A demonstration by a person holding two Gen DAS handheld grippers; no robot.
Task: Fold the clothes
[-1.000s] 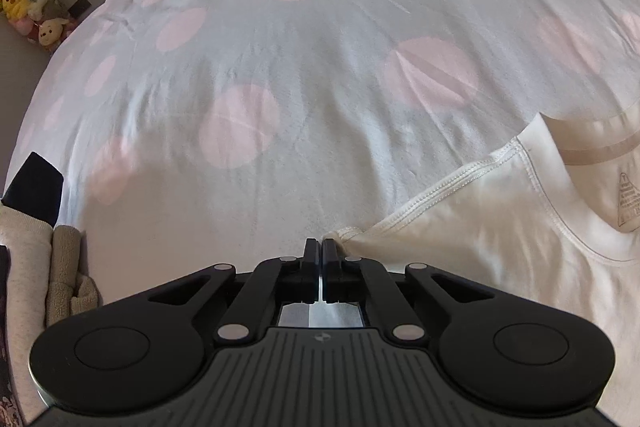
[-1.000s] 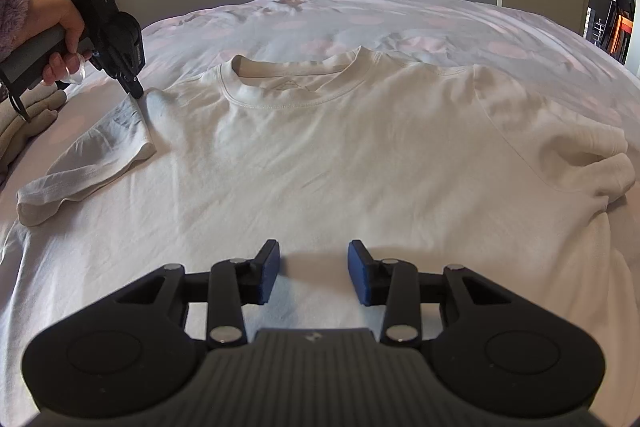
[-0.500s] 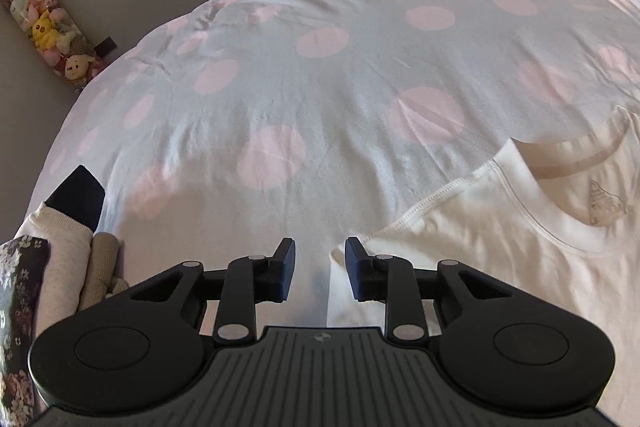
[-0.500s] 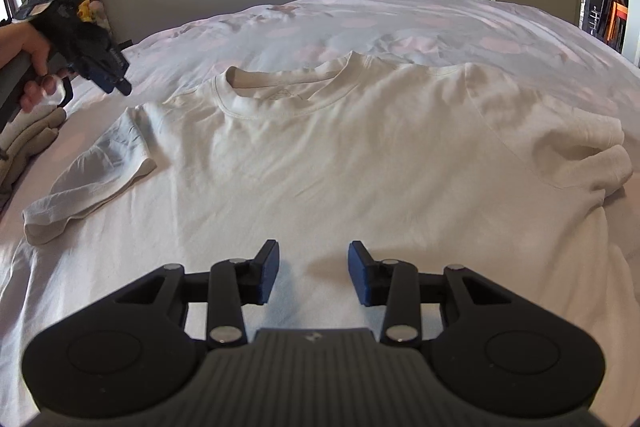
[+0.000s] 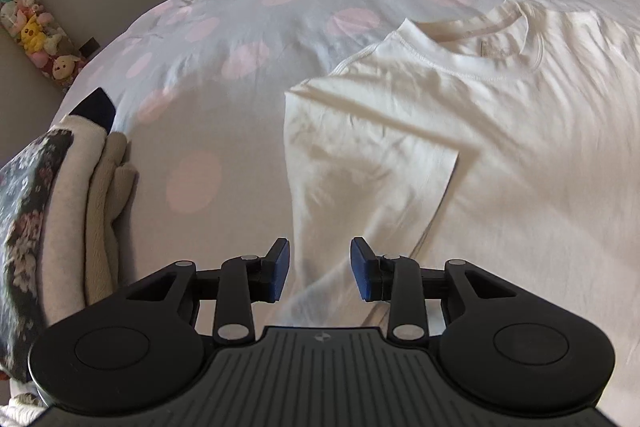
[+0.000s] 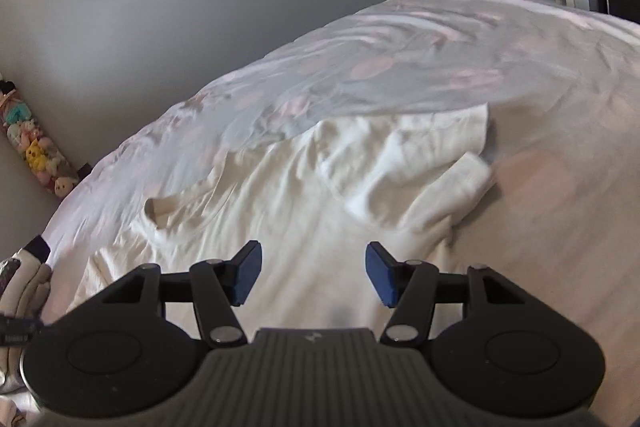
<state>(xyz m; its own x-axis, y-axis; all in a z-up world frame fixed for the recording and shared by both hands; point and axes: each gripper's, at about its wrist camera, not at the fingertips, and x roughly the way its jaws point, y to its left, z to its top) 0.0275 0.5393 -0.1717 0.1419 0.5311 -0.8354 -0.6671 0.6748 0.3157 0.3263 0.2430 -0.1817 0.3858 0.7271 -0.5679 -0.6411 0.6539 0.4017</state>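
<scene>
Left gripper (image 5: 320, 269) and right gripper (image 6: 313, 273): black linkage arms, silver pivot screws, blue pads (image 6: 380, 275), ribbed grey housing behind, round black caps either side.

Spotted bedsheet (image 5: 248, 27); plush toys (image 5: 36, 35), grey wall (image 6: 120, 27)

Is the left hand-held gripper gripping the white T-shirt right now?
Apart. The left wrist view shows the left hand-held gripper, jaws opening, pads clear of the white T-shirt lying below.

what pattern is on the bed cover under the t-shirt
Pale bluish-white bed cover with large pink dots, clearest in the left wrist view; the t-shirt is plain cream.
</scene>
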